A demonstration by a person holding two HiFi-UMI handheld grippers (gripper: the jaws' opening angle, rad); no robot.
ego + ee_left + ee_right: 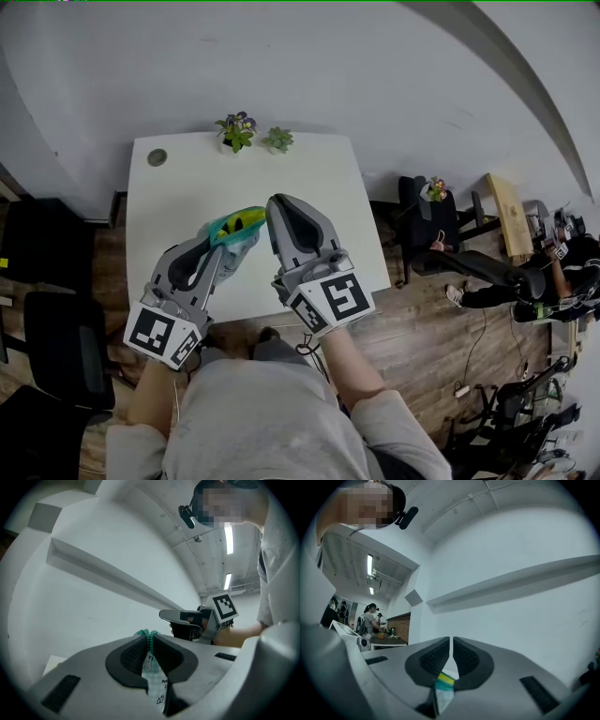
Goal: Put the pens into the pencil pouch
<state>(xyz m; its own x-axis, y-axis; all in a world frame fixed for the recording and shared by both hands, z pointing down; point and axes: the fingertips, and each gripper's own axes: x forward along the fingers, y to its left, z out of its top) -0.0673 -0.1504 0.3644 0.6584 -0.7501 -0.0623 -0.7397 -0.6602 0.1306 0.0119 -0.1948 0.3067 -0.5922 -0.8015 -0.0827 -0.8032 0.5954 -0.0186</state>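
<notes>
The translucent teal fabric pencil pouch with a yellow band (236, 228) hangs in the air between the two grippers, above the near middle of the white rectangular table (309, 169). The left gripper (151, 637) has its jaws drawn narrow and pinched on the pouch's green zipper edge. The right gripper (451, 644) is closed just as tightly on the pouch's yellow-and-teal end, to the right of the left gripper. No pens show on the table, and I cannot tell whether any sit inside the pouch. The main risk seems to be the thin fabric: each grip catches only a narrow strip, so pulling the grippers apart to spread the mouth could slide the strip out of one pair of pads. The pouch would then swing down from the other grip, tip, and perhaps spill towards the table's near edge.
</notes>
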